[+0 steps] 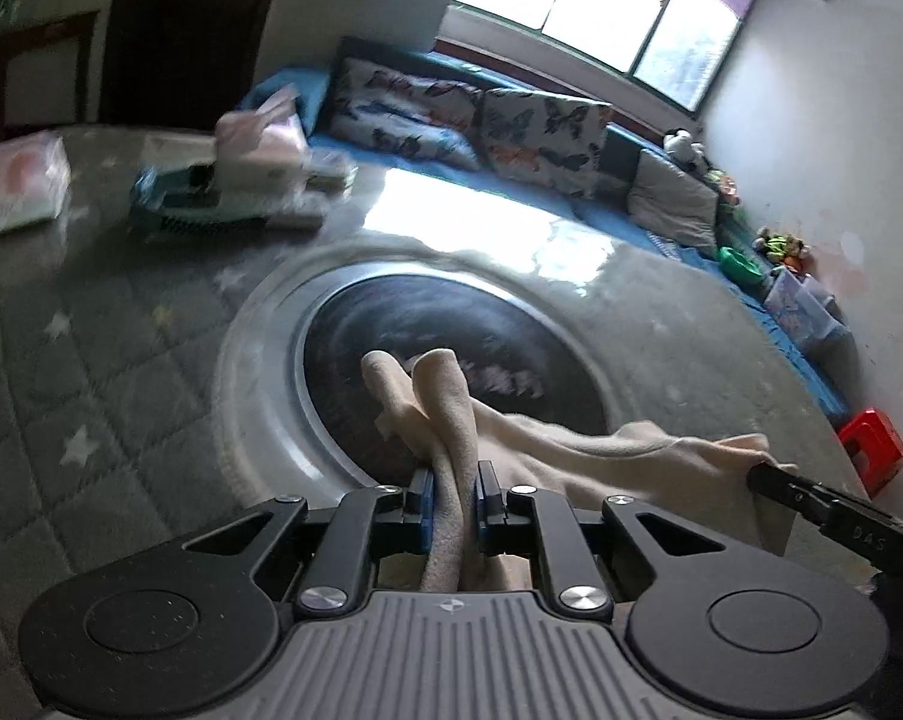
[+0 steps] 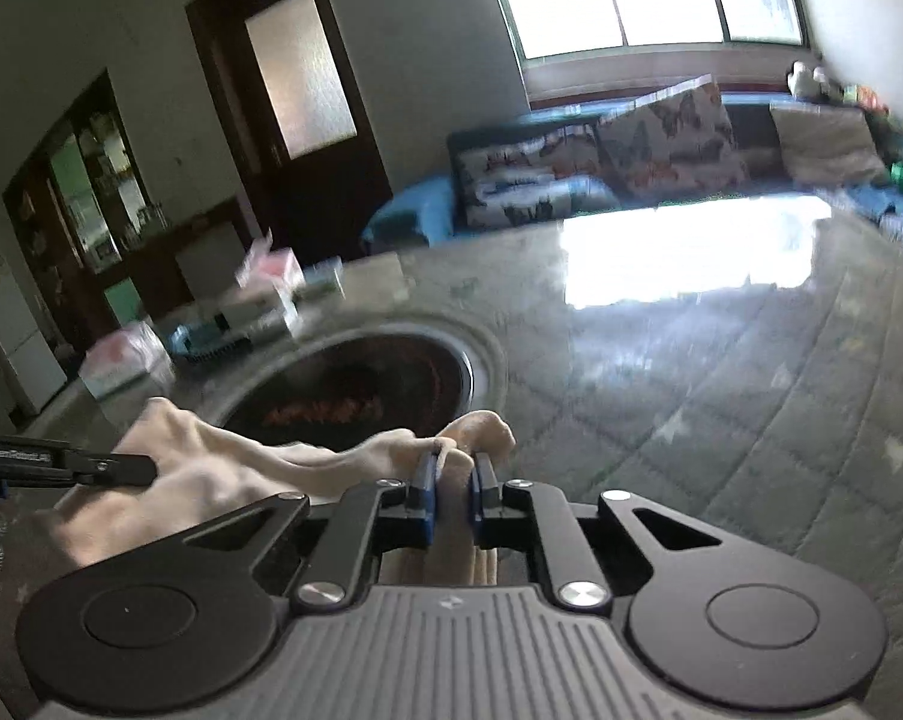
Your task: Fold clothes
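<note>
Where lettering shows, only "DAS" on the right gripper (image 1: 769, 480) arm at lower right of the left wrist view is legible; print on the left gripper (image 2: 145, 471) arm, left edge of the right wrist view, is blurred. Cream garment (image 1: 571, 450): one bunched edge clamped in each gripper at lower centre, cloth slung between them above the quilted grey tabletop (image 1: 91, 360) with dark round inset (image 1: 391, 324)
</note>
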Motion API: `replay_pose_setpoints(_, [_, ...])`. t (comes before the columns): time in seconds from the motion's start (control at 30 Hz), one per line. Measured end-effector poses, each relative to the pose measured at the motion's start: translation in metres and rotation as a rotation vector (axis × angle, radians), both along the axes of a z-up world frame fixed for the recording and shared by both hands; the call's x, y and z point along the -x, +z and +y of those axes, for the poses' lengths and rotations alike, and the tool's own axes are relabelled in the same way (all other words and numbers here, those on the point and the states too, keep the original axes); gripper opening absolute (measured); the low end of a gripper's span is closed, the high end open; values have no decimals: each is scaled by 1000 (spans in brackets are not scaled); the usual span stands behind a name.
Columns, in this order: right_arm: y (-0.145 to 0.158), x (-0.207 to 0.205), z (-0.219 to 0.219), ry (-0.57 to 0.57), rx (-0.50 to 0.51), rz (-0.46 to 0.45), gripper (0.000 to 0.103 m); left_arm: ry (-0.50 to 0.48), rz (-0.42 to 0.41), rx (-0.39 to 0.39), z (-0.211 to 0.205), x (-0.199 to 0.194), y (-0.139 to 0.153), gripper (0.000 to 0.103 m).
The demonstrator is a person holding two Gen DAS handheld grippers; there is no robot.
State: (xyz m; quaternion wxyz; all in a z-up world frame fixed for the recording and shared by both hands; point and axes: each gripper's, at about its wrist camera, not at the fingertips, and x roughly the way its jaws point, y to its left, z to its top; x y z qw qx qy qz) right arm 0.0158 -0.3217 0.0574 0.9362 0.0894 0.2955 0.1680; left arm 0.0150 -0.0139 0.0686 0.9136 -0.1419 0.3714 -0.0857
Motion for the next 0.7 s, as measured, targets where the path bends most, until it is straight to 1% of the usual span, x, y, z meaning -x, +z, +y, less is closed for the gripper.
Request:
replay_pose_setpoints(0.17, [27,12,-16,-42,31,-75,10,-33,-29,-10,-30,-9,11,14])
replay_pose_setpoints(0.3, [44,13,-33,-93,69,-117,10,-83,-46,-26,-61,-21,18,14])
replay_pose_setpoints(0.5, [55,8,-64,-183,101,-139,10,-141,-49,-55,-103,-43,19,14])
replay_pose_setpoints(0.7, [52,3,-96,-253,118,-130,10,-188,-41,-79,-142,-66,16,14])
